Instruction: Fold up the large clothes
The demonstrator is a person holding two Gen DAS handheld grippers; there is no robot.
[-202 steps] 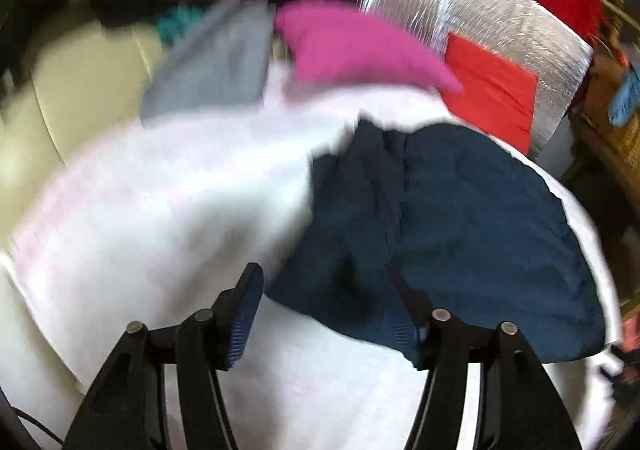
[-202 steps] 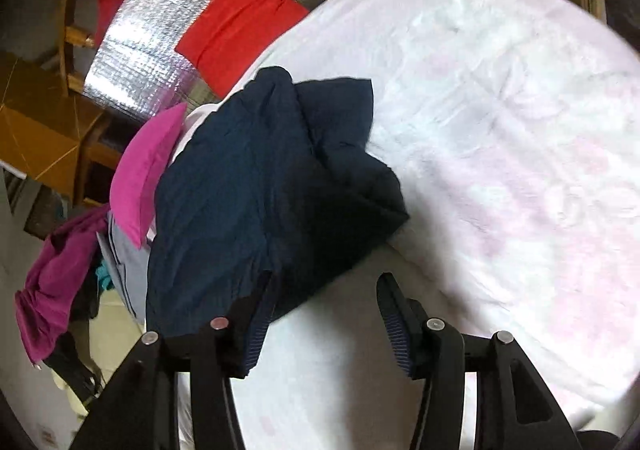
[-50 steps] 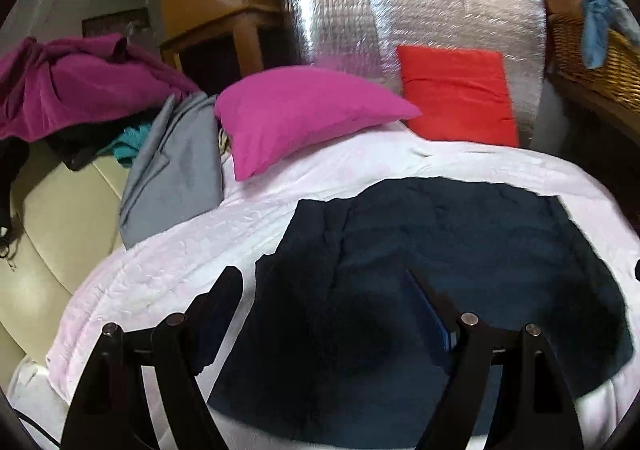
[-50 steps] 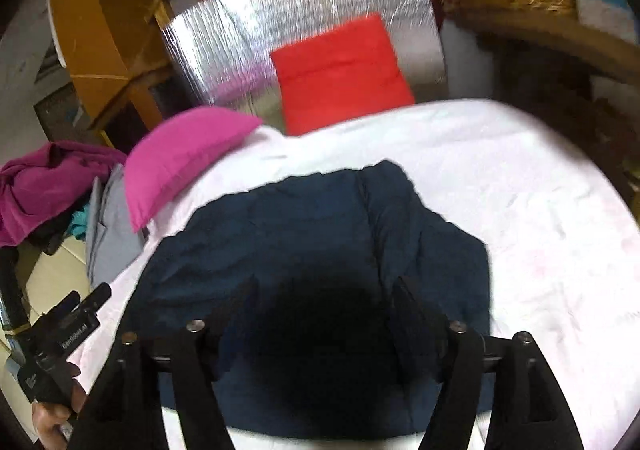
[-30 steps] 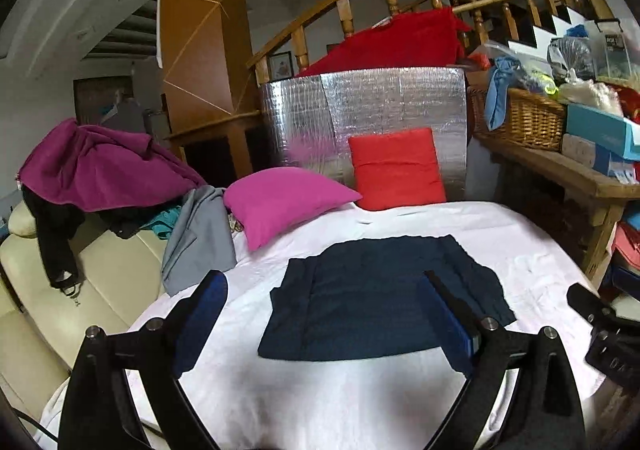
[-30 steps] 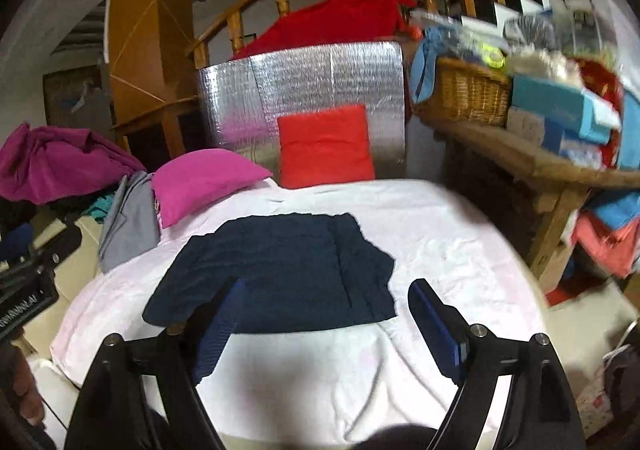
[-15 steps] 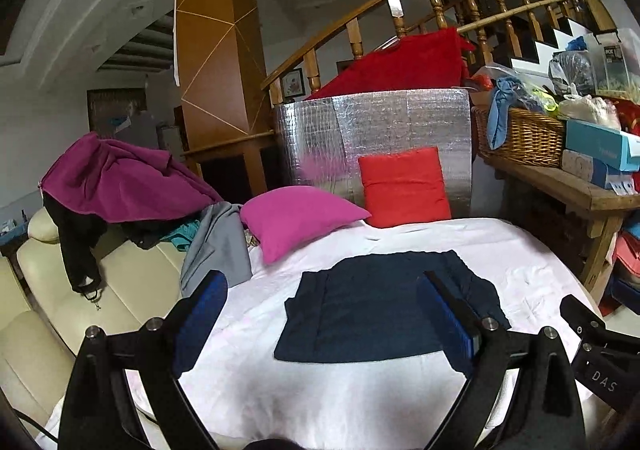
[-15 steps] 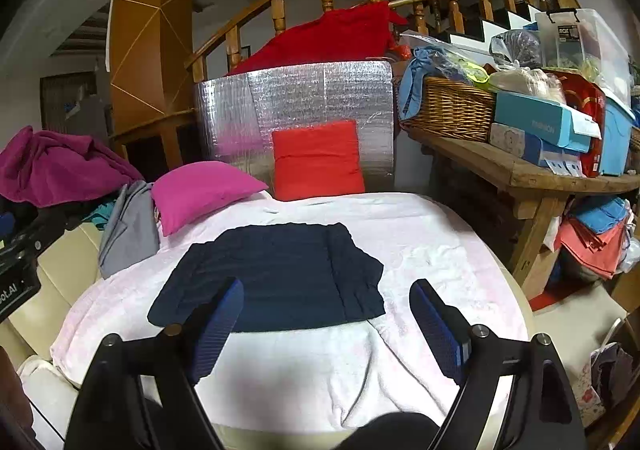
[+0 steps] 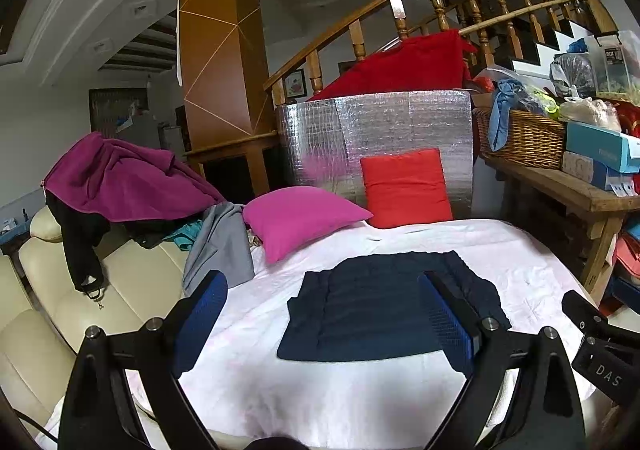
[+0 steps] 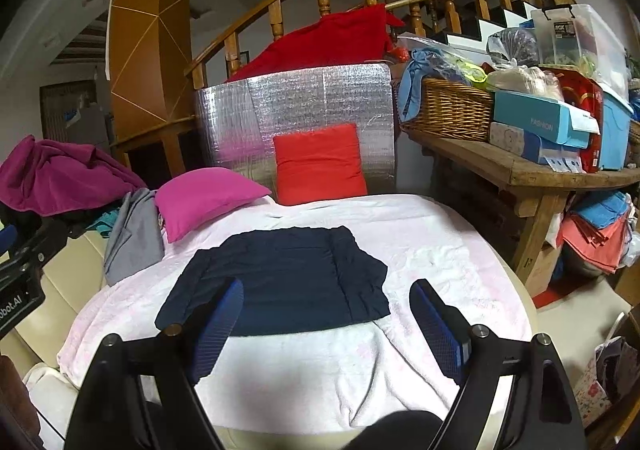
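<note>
Centrally, a folded navy garment (image 9: 384, 302) lies on the white blanket (image 9: 320, 390).

A folded navy garment (image 10: 280, 278) is laid flat on the pale pink blanket (image 10: 440, 262). The right claw (image 10: 326, 320) is held wide apart, nothing gripped. A magenta pillow (image 10: 204, 196) and red cushion (image 10: 318, 164) are seen beyond.

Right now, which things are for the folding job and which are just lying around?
For the job: dark blue garment, left gripper, right gripper, white blanket.

Lying about: pink pillow, red cushion, grey garment, wicker basket.
</note>
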